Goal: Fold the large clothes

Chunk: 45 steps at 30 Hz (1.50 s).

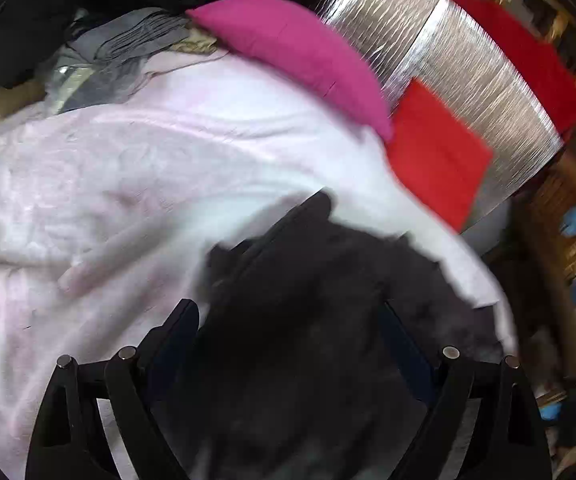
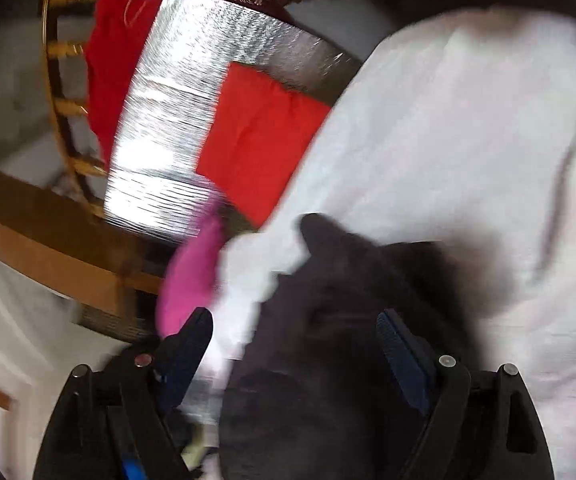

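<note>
A dark grey, fuzzy garment (image 1: 312, 272) lies bunched on a pale pink bed cover (image 1: 120, 184). In the left wrist view my left gripper (image 1: 288, 312) hangs just above it with its jaws spread wide; the cloth shows between the fingers, and neither pad presses on it. The right wrist view shows the same garment (image 2: 352, 292) on the cover (image 2: 468, 140). My right gripper (image 2: 294, 318) is also open over it, with the cloth lying loose between the fingers. Both views are blurred.
A magenta pillow (image 1: 300, 52) and a red cushion (image 1: 436, 152) lean on a silver foil panel (image 1: 460, 64) at the head of the bed. A red cloth (image 2: 112, 60) hangs on a wooden rail (image 2: 60, 80). Grey clothes (image 1: 128, 48) are piled at the far left.
</note>
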Available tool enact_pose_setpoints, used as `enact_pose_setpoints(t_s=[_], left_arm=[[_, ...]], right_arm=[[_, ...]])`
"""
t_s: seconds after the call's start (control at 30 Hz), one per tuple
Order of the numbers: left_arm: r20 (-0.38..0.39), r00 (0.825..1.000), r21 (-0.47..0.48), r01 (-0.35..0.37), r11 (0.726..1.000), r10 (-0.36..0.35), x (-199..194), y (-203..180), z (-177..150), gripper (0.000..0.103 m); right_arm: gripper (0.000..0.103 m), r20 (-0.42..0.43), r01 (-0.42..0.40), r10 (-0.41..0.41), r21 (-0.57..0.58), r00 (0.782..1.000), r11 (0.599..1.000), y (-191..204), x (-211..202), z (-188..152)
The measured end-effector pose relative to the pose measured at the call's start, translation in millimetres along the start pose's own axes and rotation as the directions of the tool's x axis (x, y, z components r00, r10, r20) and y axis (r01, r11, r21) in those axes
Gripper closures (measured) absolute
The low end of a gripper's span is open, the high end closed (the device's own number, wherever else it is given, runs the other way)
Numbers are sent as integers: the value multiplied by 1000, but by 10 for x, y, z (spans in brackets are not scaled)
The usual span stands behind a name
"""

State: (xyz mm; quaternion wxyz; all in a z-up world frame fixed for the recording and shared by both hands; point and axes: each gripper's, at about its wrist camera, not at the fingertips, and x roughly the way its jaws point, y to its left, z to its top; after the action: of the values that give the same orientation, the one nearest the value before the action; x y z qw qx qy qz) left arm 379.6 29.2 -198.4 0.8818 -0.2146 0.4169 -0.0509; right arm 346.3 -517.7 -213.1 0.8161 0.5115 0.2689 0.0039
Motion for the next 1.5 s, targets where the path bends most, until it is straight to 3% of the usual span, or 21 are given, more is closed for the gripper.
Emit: enact_pose_setpoints(t_s=[0.07, 0.13, 0.17, 0.27, 0.3, 0.4, 0.6, 0.63, 0.7, 0.77, 0.87, 0.97, 1.07, 1.1, 1.17, 1.27, 1.37, 1.43, 1.5], left_arm=[[-22, 994, 44, -104, 994, 105, 63, 37, -76, 12], [-33, 986, 82, -160, 984, 163, 134, 84, -146, 12], [-52, 983, 99, -173, 980, 178, 198, 104, -173, 12], [-104, 980, 99, -161, 982, 171, 330, 186, -198, 9], [-116, 980, 84, -152, 985, 161, 318, 211, -185, 9], [-116, 980, 56, -158, 986, 164, 172, 237, -163, 9], [34, 995, 149, -99, 984, 95, -418, -62, -297, 10], [52, 996, 181, -83, 980, 75, -501, -146, -359, 9], [47, 998, 239, -59, 969, 49, -575, -296, -485, 9], [28, 999, 284, -48, 958, 42, -578, -396, -587, 9], [23, 998, 321, -66, 945, 62, -567, -457, -721, 9], [-11, 994, 346, -102, 933, 112, -419, -418, -772, 9], [-81, 978, 360, -151, 921, 192, -164, -315, -784, 8], [-76, 976, 375, -162, 913, 204, -134, -317, -782, 7], [-62, 976, 390, -168, 905, 208, -170, -342, -761, 7], [-48, 988, 351, -119, 929, 145, -308, -287, -655, 7], [5, 995, 283, -99, 954, 101, -564, -145, -526, 7], [27, 994, 228, -110, 967, 106, -649, 33, -415, 7], [1, 994, 167, -108, 980, 110, -644, 233, -337, 7]], right_arm=[[18, -3, 91, -92, -67, 996, 994, -13, -19, -63], [26, -18, 154, -157, -105, 987, 982, -100, -13, -107], [37, -23, 180, -184, -124, 983, 976, -146, -14, -145], [67, -75, 328, -348, -202, 934, 923, -258, 196, -286], [69, -93, 357, -381, -204, 920, 912, -349, 211, -327], [69, -56, 397, -419, -229, 906, 889, -303, 102, -409], [65, 107, 381, -368, -340, 924, 860, 215, -383, -674], [64, 101, 345, -331, -346, 938, 872, 287, -428, -742], [28, 54, 265, -263, -348, 963, 899, 375, -441, -867], [26, -4, 193, -207, -350, 978, 917, 452, -370, -1025], [26, -33, 155, -180, -369, 983, 916, 542, -251, -1182], [28, -49, 206, -252, -438, 966, 875, 607, -31, -1298], [29, -167, 275, -369, -413, 914, 868, 361, 282, -1298], [29, -188, 275, -372, -400, 909, 874, 319, 326, -1293], [29, -190, 252, -342, -380, 921, 890, 353, 278, -1220], [29, -144, 214, -274, -337, 951, 917, 356, 36, -1082], [28, -26, 233, -247, -251, 969, 939, 200, -360, -798], [28, -4, 226, -230, -176, 973, 958, 29, -550, -651], [28, -2, 240, -242, -100, 970, 966, -125, -667, -494]])
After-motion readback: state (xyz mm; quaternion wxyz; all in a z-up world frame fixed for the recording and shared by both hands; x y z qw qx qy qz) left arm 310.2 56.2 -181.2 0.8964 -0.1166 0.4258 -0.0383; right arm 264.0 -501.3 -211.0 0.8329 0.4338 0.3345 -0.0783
